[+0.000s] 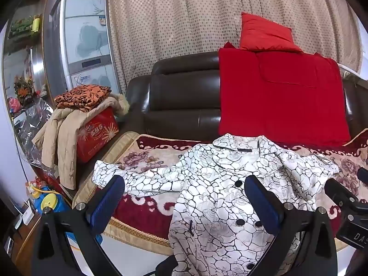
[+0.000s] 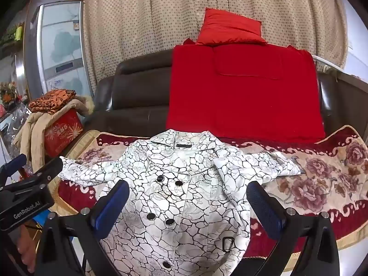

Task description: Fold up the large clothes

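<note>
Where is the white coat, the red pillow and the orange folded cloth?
white coat [image 2: 184, 207], right wrist view, on its buttoned front.
red pillow [image 2: 230, 27], right wrist view, on the middle of its face.
orange folded cloth [image 1: 84, 96], left wrist view, on its top fold.

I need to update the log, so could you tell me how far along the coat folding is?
Done: the white patterned coat lies spread face-up on the floral sofa cover, sleeves out. In hand: nothing; the left gripper and right gripper hover open above it. Left: every fold.
</note>
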A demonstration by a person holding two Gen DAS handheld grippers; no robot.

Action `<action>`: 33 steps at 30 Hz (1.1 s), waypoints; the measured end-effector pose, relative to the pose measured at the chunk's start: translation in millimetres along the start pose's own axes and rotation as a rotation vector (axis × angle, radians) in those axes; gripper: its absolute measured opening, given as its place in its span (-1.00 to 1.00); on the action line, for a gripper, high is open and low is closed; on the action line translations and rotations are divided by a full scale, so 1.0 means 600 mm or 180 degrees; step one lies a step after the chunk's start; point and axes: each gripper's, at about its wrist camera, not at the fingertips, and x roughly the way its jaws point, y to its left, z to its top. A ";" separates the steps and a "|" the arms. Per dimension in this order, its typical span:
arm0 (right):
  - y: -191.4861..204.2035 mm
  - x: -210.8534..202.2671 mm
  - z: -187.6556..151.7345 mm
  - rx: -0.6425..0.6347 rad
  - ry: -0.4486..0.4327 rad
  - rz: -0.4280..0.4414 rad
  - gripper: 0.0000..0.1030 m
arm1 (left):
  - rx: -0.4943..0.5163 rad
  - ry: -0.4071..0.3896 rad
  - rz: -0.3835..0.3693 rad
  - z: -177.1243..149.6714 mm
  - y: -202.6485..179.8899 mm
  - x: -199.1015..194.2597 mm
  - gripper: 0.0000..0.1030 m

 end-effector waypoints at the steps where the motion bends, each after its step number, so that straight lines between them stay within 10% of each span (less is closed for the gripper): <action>1: 0.000 0.000 0.001 -0.0012 0.0020 -0.0004 1.00 | 0.0009 -0.0003 -0.0008 0.000 0.000 0.000 1.00; 24: -0.003 0.018 0.000 -0.0014 0.0108 -0.0170 1.00 | 0.0165 0.0097 -0.0132 -0.020 -0.020 0.008 1.00; 33: -0.007 0.020 -0.021 -0.0157 0.0510 -0.0206 1.00 | 0.0333 0.0526 -0.0383 -0.058 -0.030 -0.001 1.00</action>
